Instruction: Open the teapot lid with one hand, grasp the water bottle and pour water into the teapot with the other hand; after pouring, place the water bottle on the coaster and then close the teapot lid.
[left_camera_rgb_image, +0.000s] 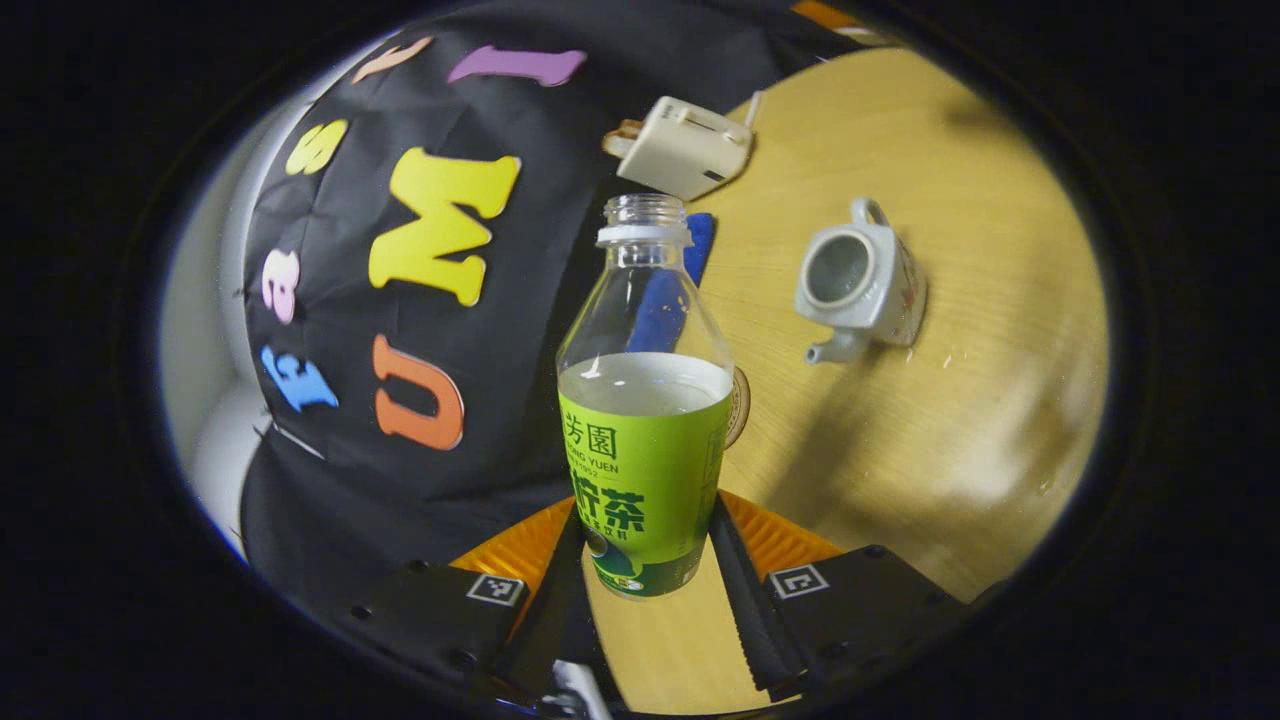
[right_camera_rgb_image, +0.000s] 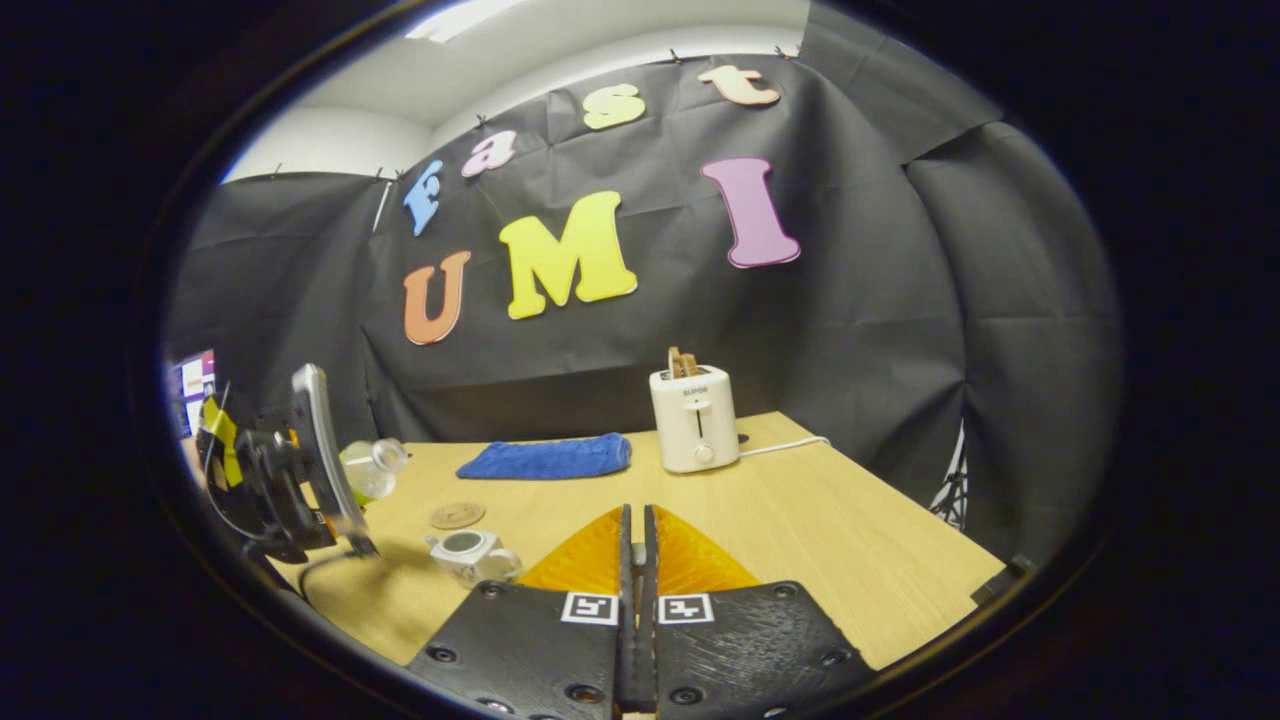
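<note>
My left gripper (left_camera_rgb_image: 645, 520) is shut on a clear, uncapped water bottle (left_camera_rgb_image: 645, 400) with a green label, about half full. In the right gripper view the bottle (right_camera_rgb_image: 372, 468) hangs tilted above the table's left side, held by the left gripper (right_camera_rgb_image: 335, 490). The white teapot (left_camera_rgb_image: 860, 280) stands on the table with its mouth open and no lid on it. It also shows as the teapot (right_camera_rgb_image: 470, 553), with a round coaster (right_camera_rgb_image: 457, 515) just behind it. Part of the coaster (left_camera_rgb_image: 738, 405) peeks out beside the bottle. My right gripper (right_camera_rgb_image: 635, 560) is shut, raised to the right of the teapot.
A white toaster (right_camera_rgb_image: 693, 418) with its cable stands at the back of the wooden table (right_camera_rgb_image: 820, 520). A folded blue cloth (right_camera_rgb_image: 545, 458) lies to its left. A person's hand area and a screen sit at the far left edge.
</note>
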